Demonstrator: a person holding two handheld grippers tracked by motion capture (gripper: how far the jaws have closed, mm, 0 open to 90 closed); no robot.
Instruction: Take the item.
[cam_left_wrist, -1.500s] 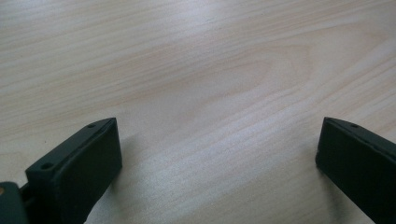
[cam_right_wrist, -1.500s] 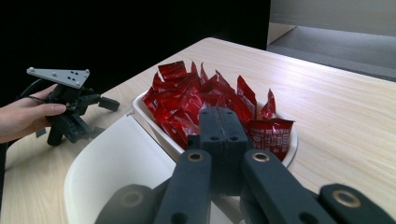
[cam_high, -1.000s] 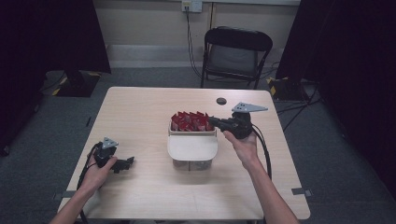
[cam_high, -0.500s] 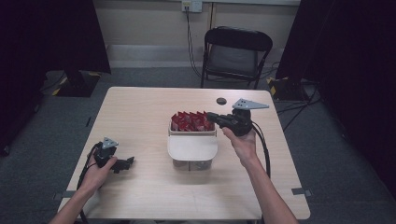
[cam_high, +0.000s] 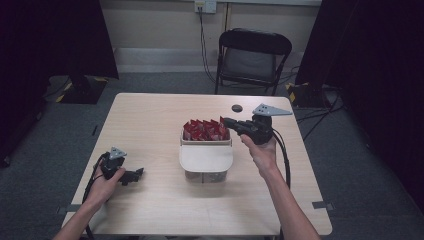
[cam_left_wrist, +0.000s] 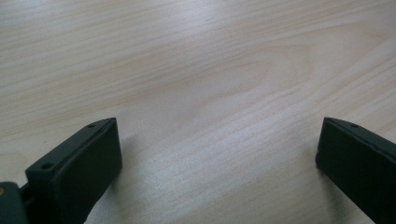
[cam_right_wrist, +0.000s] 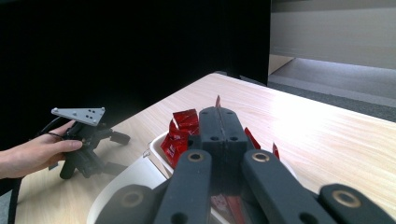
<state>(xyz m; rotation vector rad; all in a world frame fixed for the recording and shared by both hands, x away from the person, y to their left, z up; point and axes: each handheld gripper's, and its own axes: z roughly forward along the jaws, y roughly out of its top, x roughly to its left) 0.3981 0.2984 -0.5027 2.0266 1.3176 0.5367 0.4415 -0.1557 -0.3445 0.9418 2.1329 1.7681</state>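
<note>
Right gripper (cam_high: 223, 120), jaws clenched together on nothing, was poised over the right edge of the white bin (cam_high: 206, 159), its tip above the red packets (cam_high: 204, 130) heaped in the bin's far half at mid-table (cam_high: 150, 120). Left gripper (cam_high: 139, 173) rested near the table's left front, jaws released and wide apart over bare wood.

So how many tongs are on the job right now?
2. The left tongs rest open on the table near its front left; the right tongs, shut, hang over the red packets in the white container.
</note>
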